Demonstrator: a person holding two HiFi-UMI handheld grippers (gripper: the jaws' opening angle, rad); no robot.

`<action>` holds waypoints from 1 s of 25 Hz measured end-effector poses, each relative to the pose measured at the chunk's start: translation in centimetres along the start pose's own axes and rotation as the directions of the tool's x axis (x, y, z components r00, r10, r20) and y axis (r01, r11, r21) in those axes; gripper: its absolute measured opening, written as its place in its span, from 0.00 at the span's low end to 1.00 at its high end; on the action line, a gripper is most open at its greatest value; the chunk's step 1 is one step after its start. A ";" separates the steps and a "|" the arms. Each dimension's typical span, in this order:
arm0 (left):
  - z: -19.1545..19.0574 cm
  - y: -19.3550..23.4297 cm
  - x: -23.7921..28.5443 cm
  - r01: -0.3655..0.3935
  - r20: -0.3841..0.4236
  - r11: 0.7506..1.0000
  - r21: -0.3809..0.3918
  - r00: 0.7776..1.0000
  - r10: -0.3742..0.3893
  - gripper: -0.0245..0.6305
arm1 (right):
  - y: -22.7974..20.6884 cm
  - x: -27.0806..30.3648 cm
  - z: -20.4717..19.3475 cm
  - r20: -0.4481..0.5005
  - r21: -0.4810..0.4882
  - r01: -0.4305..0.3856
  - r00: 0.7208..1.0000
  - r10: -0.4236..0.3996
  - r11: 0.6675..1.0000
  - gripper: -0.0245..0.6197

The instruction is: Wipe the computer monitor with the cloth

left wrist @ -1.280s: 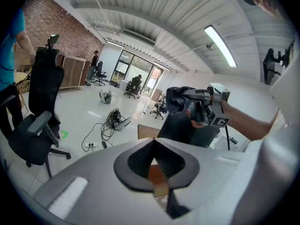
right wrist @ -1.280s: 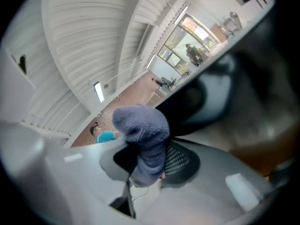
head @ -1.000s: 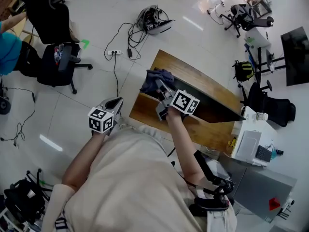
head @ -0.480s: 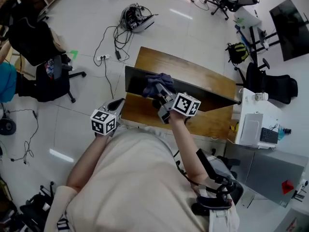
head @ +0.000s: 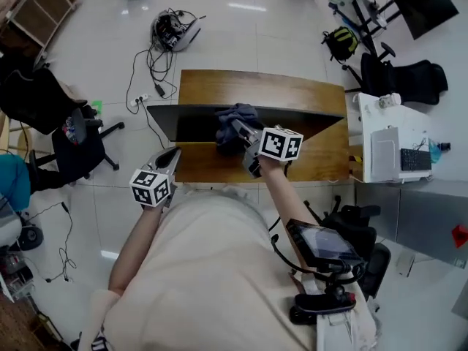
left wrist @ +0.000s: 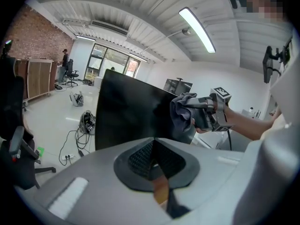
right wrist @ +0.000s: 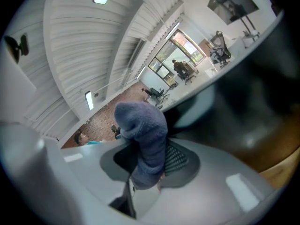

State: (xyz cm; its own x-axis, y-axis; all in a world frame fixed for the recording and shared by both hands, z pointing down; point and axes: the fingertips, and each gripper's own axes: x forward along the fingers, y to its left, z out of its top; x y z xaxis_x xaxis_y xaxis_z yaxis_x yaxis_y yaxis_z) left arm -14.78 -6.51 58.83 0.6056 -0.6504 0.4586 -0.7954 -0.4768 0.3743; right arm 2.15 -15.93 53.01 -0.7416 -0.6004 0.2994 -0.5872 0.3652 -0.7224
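Against the middle of the monitor (head: 190,123), whose long axis runs side to side across the worktop (head: 256,86), the right hand-held gripper (head: 241,136) pinches the cloth (head: 234,115). The left hand-held gripper (head: 170,159), jaws pressed together and empty, hangs off the monitor's near left end.

The monitor (head: 191,123) stands upright across the wooden worktop (head: 256,86), in the upper middle of the head view. Its broad black screen is dark (only faint reflections show). The cloth (head: 234,117), a bunched blue-grey fleecy wad, sits at the screen's top edge near mid-width, clamped in the right gripper (head: 240,134) jaws.
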 end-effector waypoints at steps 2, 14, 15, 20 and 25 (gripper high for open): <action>0.2 0.2 -0.1 0.002 0.004 1.000 0.001 1.000 -0.002 0.04 | -0.3 0.3 0.0 -0.040 -0.042 0.022 0.999 -0.024 0.999 0.21; 0.4 -4.0 2.8 0.017 -0.005 1.000 0.019 1.000 -0.017 0.04 | -3.6 -3.3 1.9 -0.125 -0.141 0.115 0.983 -0.133 0.983 0.21; 0.4 -4.3 2.9 0.016 -0.002 1.000 0.019 1.000 -0.016 0.04 | -3.9 -3.7 2.0 -0.123 -0.142 0.120 0.983 -0.138 0.982 0.21; 0.4 -4.8 3.1 0.006 0.006 1.000 0.009 1.000 -0.006 0.04 | -5.6 -5.4 3.1 -0.108 -0.143 0.155 0.979 -0.171 0.977 0.21; -0.3 -6.5 4.0 -0.019 0.026 1.000 -0.007 0.999 0.019 0.04 | -8.6 -8.2 3.9 -0.095 -0.140 0.180 0.976 -0.194 0.974 0.21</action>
State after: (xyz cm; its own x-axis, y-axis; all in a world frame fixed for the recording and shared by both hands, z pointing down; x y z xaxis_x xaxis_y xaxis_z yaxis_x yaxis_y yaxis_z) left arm -7.20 -5.85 58.46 0.5895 -0.6745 0.4444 -0.8064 -0.4602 0.3713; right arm 14.47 -16.91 54.36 -0.6411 -0.5897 0.4912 -0.7503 0.3472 -0.5625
